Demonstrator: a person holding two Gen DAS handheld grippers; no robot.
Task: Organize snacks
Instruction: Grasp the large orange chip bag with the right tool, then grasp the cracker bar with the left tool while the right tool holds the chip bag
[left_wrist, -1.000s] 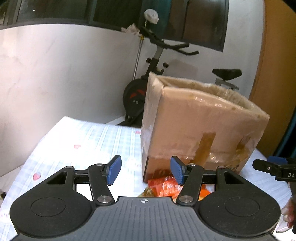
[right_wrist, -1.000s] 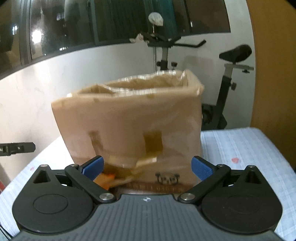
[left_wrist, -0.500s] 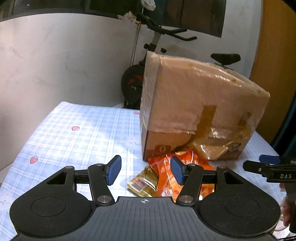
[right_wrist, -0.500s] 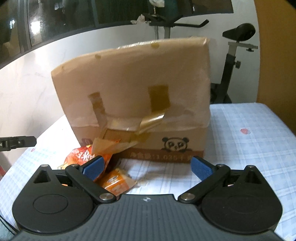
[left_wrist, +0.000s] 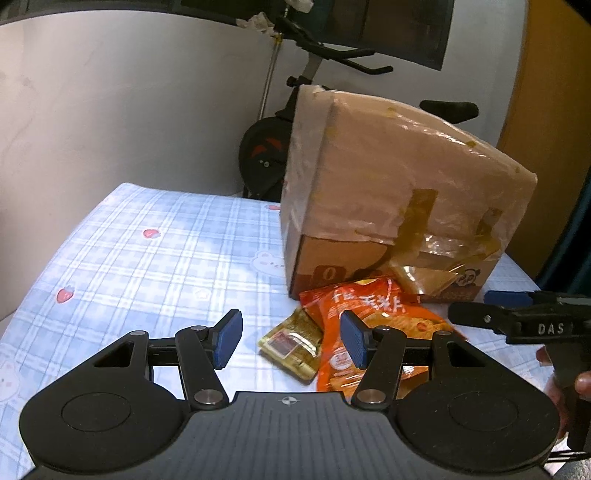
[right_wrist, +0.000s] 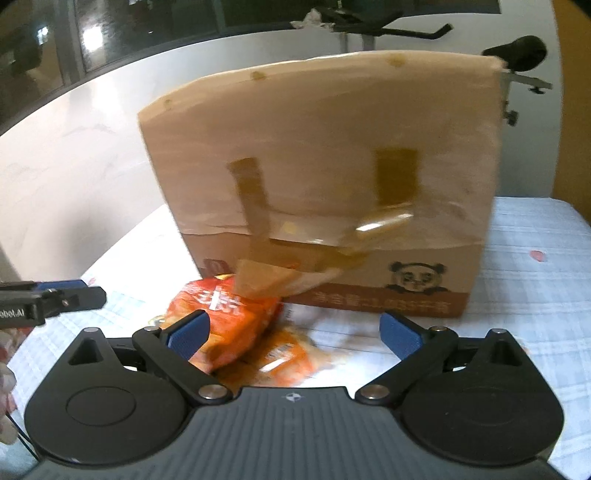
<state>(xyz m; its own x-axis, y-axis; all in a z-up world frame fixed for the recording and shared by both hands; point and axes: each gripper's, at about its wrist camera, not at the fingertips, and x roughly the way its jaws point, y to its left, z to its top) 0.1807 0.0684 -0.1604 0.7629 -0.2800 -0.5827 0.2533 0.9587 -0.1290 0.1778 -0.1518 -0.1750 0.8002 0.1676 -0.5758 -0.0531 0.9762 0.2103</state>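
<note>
A taped cardboard box (left_wrist: 391, 199) stands on the checked tablecloth (left_wrist: 155, 258); it also shows in the right wrist view (right_wrist: 325, 184). In front of it lie an orange snack bag (left_wrist: 373, 314) and a small gold packet (left_wrist: 291, 339). In the right wrist view the orange bag (right_wrist: 225, 325) and a smaller orange packet (right_wrist: 284, 354) lie blurred. My left gripper (left_wrist: 290, 338) is open and empty, just before the gold packet. My right gripper (right_wrist: 293, 330) is open wide and empty, above the snacks. The right gripper's tip (left_wrist: 517, 306) shows at the left view's right edge.
An exercise bike (left_wrist: 295, 122) stands behind the table against a white wall. A wooden panel (left_wrist: 554, 92) is at the right. The tablecloth stretches left of the box. The left gripper's tip (right_wrist: 55, 299) shows at the right view's left edge.
Both views have dropped and pulled back from the box. The snack bags at its base, mostly hidden before, have come into full view. Both grippers stay open.
</note>
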